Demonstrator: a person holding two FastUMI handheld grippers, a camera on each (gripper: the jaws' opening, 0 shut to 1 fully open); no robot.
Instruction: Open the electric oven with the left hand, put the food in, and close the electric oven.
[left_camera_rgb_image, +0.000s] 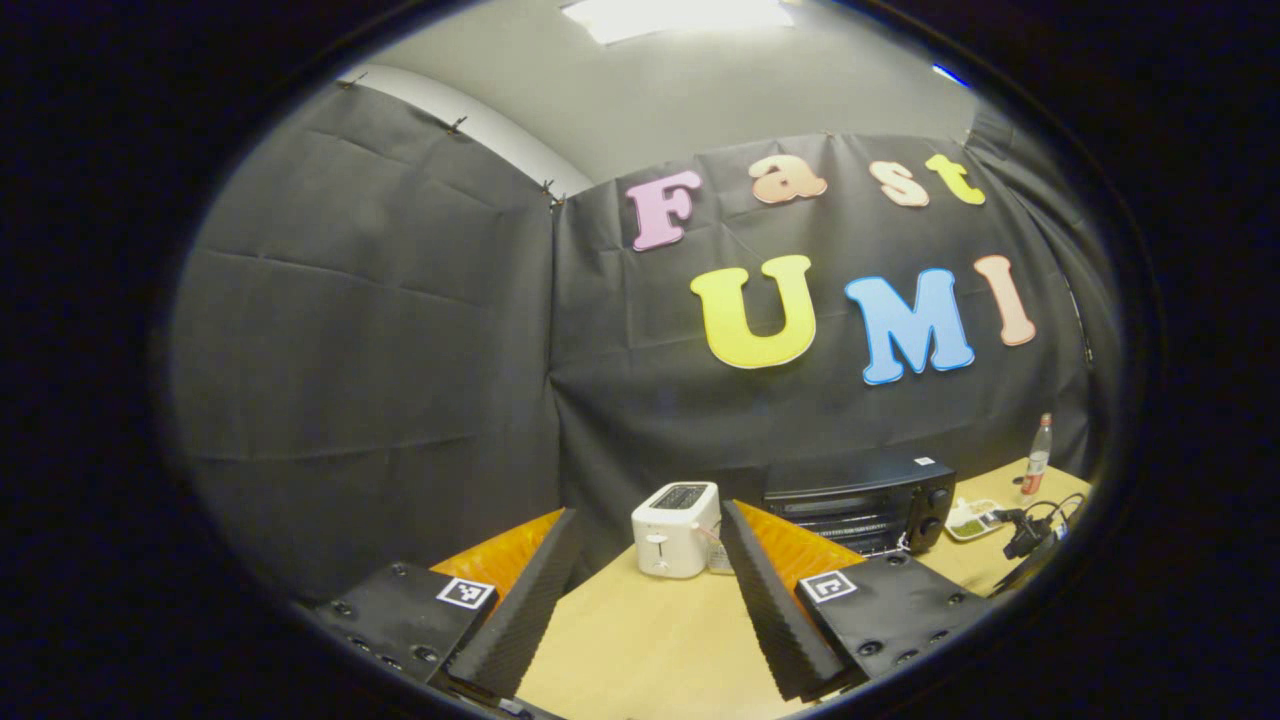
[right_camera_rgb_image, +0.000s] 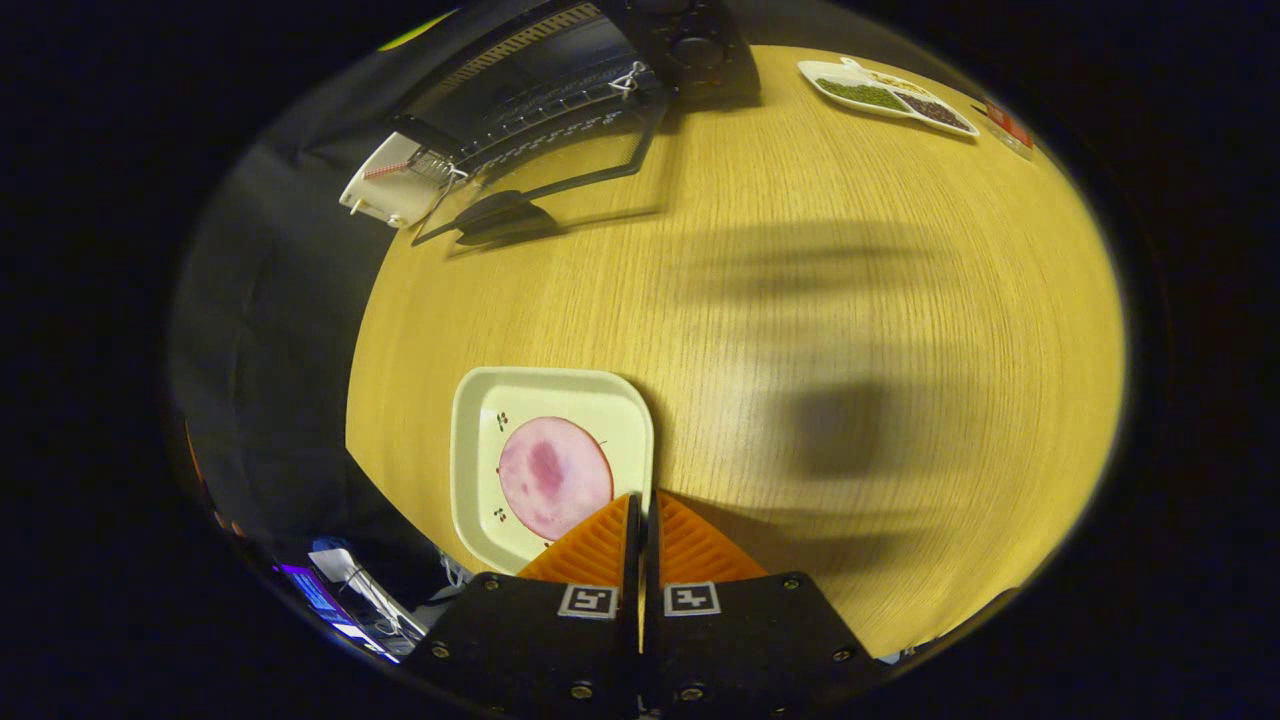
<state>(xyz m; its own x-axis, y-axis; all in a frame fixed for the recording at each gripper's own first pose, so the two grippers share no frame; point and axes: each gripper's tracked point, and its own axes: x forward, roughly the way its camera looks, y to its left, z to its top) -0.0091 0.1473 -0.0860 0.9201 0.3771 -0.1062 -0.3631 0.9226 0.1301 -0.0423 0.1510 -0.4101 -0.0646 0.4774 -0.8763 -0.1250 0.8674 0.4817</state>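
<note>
In the right gripper view, a cream square plate (right_camera_rgb_image: 480, 450) carries a round pink slice of meat (right_camera_rgb_image: 553, 476). My right gripper (right_camera_rgb_image: 641, 497) is shut on the plate's right rim, above the wooden table (right_camera_rgb_image: 850, 300). Far ahead stands the black electric oven (right_camera_rgb_image: 560, 60), its glass door (right_camera_rgb_image: 560, 165) folded down flat with the handle toward me. In the left gripper view, my left gripper (left_camera_rgb_image: 650, 512) is open and holds nothing. It is raised and points at the booth wall. The oven (left_camera_rgb_image: 860, 495) stands beyond its right finger.
A white toaster (left_camera_rgb_image: 677, 528) stands just left of the oven, and appears as the toaster (right_camera_rgb_image: 390, 185) in the right gripper view. A divided dish (right_camera_rgb_image: 885, 95) and a bottle (left_camera_rgb_image: 1038, 455) sit right of the oven, with black cables (left_camera_rgb_image: 1035, 525) nearby. Table edge runs along the left.
</note>
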